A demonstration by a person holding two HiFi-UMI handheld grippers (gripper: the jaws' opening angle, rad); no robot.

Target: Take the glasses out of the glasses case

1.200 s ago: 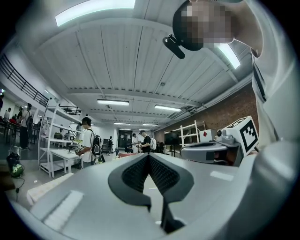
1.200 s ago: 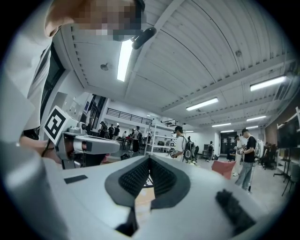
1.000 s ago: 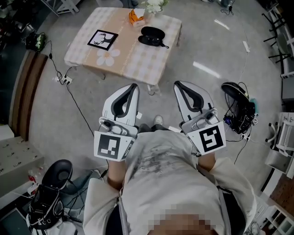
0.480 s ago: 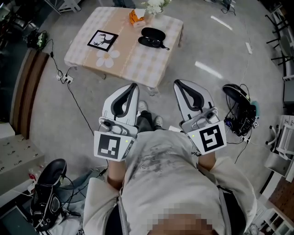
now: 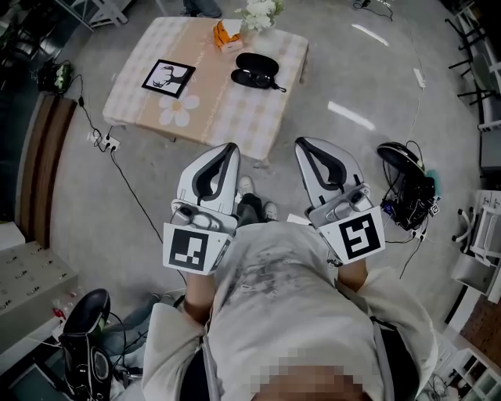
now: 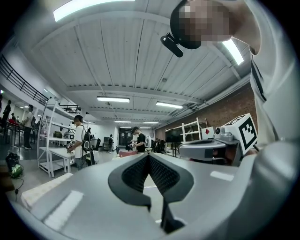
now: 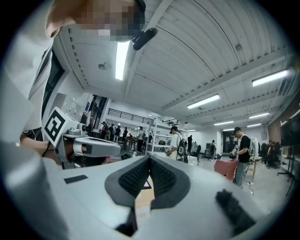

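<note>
Over the last second the counter (image 5: pixel 235 117) had slid a little up and left in the head view, while both claws kept their place low in front of the person's chest. The counter stood well apart from them, across open floor.

The left claw (image 5: pixel 229 146) was fully closed, its ribbed pads pressed tip to tip with nothing between them. The right claw (image 5: pixel 300 142) was closed and empty in the same way.

The dark glasses case (image 5: pixel 257 65) lay toward the counter's far side, near an orange box (image 5: pixel 225 34) and white flowers (image 5: pixel 258 12). It was too small to tell whether the glasses still sat inside.

A cable (image 5: pixel 129 176) trailed over the floor near the counter's left corner and could catch a foot on the approach. Arriving with closed claws would likely shove the case into the box or flowers. Pulling the glasses without steadying the case might drag it across the cloth.
</note>
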